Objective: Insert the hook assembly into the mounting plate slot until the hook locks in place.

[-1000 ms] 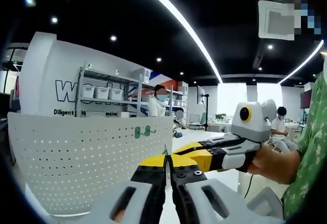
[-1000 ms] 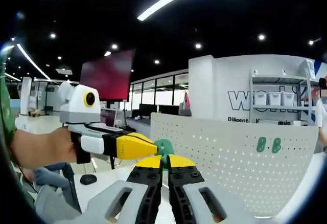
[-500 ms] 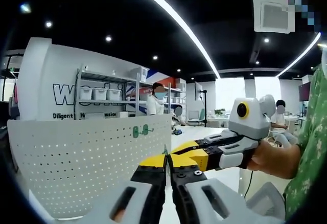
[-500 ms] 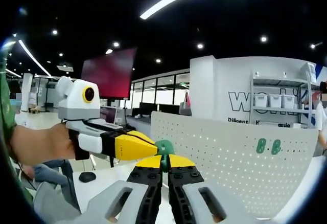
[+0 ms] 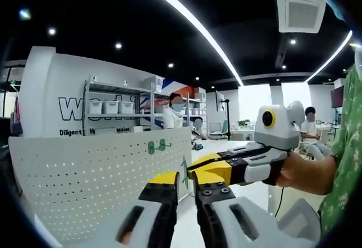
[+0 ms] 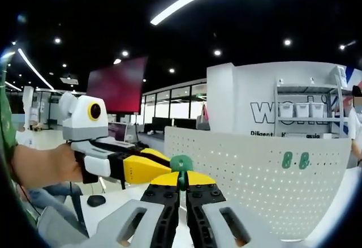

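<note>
- The right gripper [image 6: 181,181] has its jaws clamped on the green hook [image 6: 181,165], which stands up just past the tips.
- The left gripper [image 5: 185,180] has a narrow gap between its jaws and looks to hold nothing. It sits just beside the right one.
- The plate [image 6: 266,183] stands ahead and to the right of the right gripper, well apart.
- Two hooks [image 6: 296,160] already hang on it.
- Judgement: keep the hook squeezed firmly, square its back to the plate, then push straight in until it seats.
</note>
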Motion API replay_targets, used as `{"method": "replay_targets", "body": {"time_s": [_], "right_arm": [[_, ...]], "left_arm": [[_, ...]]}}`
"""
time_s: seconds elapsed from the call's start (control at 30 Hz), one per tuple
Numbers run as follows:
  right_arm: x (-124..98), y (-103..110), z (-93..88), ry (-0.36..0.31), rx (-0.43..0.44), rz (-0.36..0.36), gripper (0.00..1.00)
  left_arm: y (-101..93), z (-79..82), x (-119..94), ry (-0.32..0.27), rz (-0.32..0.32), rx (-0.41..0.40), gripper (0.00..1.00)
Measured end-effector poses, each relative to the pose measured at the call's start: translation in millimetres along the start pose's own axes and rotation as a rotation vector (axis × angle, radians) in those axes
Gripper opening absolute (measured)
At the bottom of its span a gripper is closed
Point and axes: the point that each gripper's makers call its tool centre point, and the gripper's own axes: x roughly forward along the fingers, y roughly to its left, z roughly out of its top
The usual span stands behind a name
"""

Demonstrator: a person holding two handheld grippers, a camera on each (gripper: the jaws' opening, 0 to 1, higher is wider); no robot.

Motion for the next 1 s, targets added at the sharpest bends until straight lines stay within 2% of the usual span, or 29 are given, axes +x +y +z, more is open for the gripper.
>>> {"method": "replay_targets", "body": {"time_s": [0.57, 0.73, 1.0], "right_arm": [[1, -7, -4.5, 0.008, 0.015, -0.017, 0.01], [2, -8, -7.2, 0.014, 0.02, -0.02, 0.01], [2, -10, -8.5, 0.019, 0.023, -0.028, 0.01]], "left_arm": [[5.9, -4.7, -1, 0.01, 0.027, 0.002, 0.4], [13.2, -9.1, -3, 0.023, 0.066, -0.024, 0.58], [20.2, -8.4, -4, 0.005, 0.104, -0.062, 0.85]]}}
